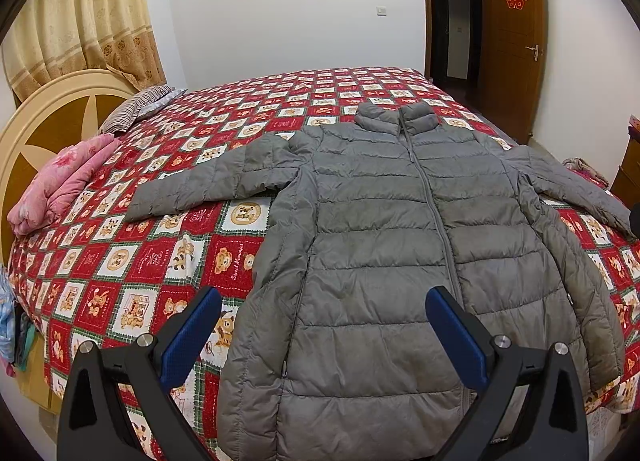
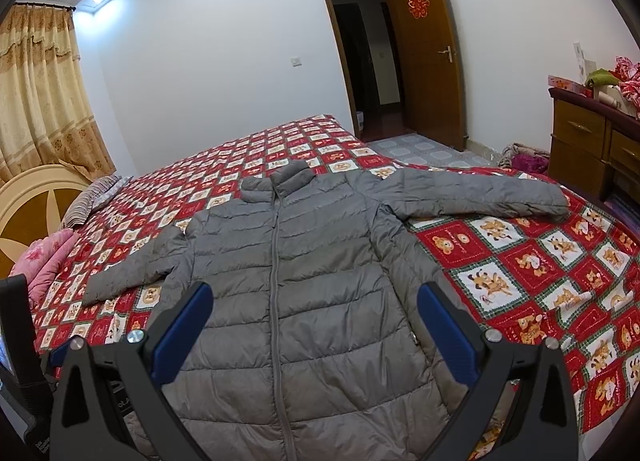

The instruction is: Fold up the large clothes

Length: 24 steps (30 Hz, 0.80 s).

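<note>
A grey quilted puffer jacket point(image 1: 384, 245) lies flat and zipped on the bed, collar away from me, both sleeves spread out to the sides. It also shows in the right wrist view point(image 2: 304, 281). My left gripper point(image 1: 324, 301) is open and empty, held above the jacket's lower left part. My right gripper point(image 2: 314, 297) is open and empty, held above the jacket's lower middle. Both have blue pads on black fingers. The left sleeve point(image 1: 208, 185) and the right sleeve point(image 2: 480, 197) rest on the bedspread.
The bed has a red patchwork bear-print spread point(image 1: 140, 261). A folded pink quilt point(image 1: 60, 189) and a striped pillow point(image 1: 136, 109) lie by the cream headboard point(image 1: 48, 125). A wooden door point(image 2: 424, 49) stands open; a wooden dresser point(image 2: 592, 141) stands at right.
</note>
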### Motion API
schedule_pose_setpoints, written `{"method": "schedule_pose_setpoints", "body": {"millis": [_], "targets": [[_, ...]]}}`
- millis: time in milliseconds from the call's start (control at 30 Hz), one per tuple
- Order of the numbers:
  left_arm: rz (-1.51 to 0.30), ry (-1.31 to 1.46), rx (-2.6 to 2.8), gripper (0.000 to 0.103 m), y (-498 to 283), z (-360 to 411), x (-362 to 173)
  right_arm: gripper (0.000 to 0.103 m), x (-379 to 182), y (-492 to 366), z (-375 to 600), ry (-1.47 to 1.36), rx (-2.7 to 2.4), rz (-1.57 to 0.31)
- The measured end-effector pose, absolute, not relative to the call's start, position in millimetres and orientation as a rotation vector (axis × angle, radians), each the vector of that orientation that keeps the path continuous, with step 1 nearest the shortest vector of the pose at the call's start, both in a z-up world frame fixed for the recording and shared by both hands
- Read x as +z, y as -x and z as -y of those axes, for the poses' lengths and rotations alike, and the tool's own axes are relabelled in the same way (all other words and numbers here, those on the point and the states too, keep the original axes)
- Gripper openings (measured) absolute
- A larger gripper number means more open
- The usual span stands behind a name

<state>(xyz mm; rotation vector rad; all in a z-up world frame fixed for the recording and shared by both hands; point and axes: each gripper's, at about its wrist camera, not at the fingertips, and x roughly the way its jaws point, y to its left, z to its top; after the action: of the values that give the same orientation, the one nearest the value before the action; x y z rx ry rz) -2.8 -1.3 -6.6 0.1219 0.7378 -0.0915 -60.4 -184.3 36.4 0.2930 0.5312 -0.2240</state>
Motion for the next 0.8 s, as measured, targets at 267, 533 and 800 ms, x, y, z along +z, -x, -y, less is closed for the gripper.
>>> {"method": "schedule_pose_setpoints", "body": {"millis": [267,533,800], "targets": [[-0.738,-0.121,-0.091,0.102,3.1,1.3,-7.0,0.103,34.0,58.9,181.0,-0.291,-0.217,-0.538],[-0.745,-0.123,-0.091,0.102,2.8,2.1,-9.3,0.103,32.1,56.2,180.0,-0.295,-0.213,-0.548],[-0.748,-0.123,-0.092,0.102,2.2,1.5,-10.7,0.103,30.1,54.5,179.9,-0.297,-0.210,-0.554]]}}
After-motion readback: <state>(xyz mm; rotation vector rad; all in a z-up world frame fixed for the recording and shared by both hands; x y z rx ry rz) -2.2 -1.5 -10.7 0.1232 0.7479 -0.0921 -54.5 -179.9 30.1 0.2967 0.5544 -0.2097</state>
